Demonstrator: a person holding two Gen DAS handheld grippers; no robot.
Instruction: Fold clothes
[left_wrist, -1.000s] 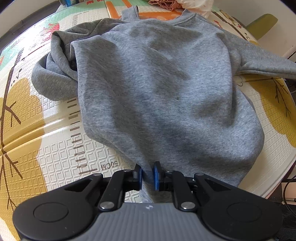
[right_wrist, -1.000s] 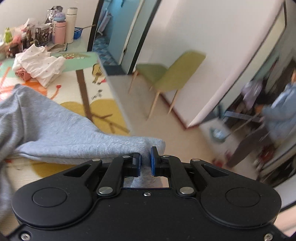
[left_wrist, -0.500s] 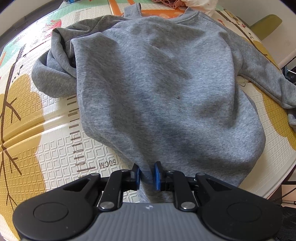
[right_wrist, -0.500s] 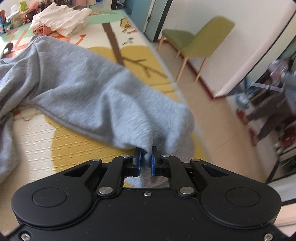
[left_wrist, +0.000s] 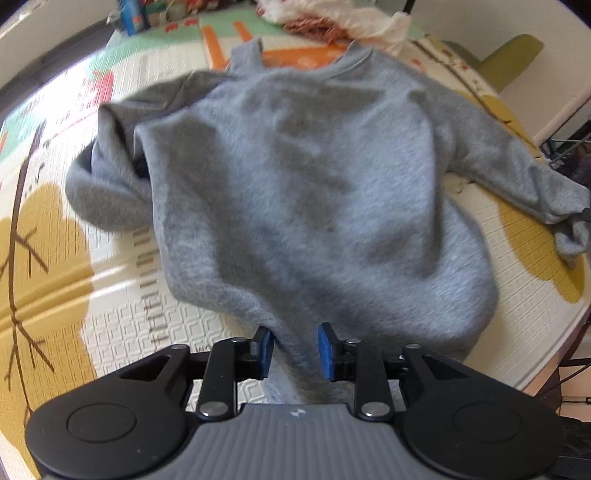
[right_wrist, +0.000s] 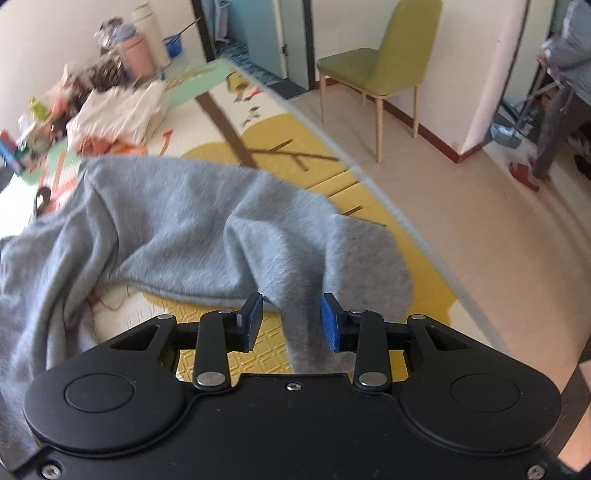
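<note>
Grey sweatshirt (left_wrist: 295, 206) stretches away from left gripper (left_wrist: 293, 349), hem between opening jaws, pads clear. Right gripper (right_wrist: 291, 321) likewise opening, releasing the sleeve (right_wrist: 303, 258).

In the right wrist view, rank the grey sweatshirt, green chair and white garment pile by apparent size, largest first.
1. Grey sweatshirt, nearest the camera.
2. Green chair.
3. White garment pile, similar to the chair; distance makes that unsure.

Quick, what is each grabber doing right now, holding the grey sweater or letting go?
Left gripper: jaws opening, grey sweater hem between them, no longer pinched.
Right gripper: jaws opening, sleeve between them, released.
</note>
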